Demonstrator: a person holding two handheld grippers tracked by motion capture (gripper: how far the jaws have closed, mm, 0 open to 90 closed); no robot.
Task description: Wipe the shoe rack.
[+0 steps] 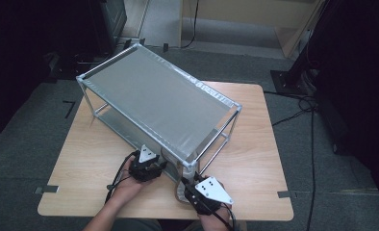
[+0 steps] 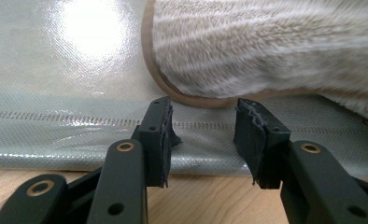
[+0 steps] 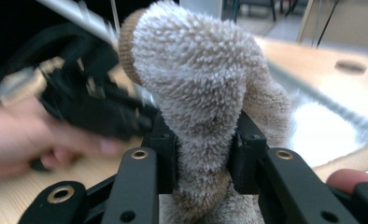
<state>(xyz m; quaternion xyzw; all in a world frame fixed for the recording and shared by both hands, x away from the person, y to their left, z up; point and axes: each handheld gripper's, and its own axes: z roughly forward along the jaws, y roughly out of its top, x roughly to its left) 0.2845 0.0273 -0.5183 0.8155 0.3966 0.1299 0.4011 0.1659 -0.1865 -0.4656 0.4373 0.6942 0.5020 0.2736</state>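
Fluffy beige towel pinched at the near corner of the grey metal-framed fabric shelf rack (image 1: 158, 103)

The fluffy beige towel (image 3: 196, 93) rises upright from the right gripper (image 3: 203, 161), clamped on its folds; the left gripper (image 2: 203, 135) sits just short of the towel's brown-trimmed edge (image 2: 173, 91), jaws spread, nothing between them

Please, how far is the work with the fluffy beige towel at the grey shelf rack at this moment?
Done: the right tongs are shut on the fluffy beige towel, bunched between their pads at the rack's near corner. In hand: the left tongs stand open just before the towel's brown-trimmed edge, which lies on the lower grey shelf; nothing is between them. Left: probably gripping that edge and moving the towel; the top shelf is bare.
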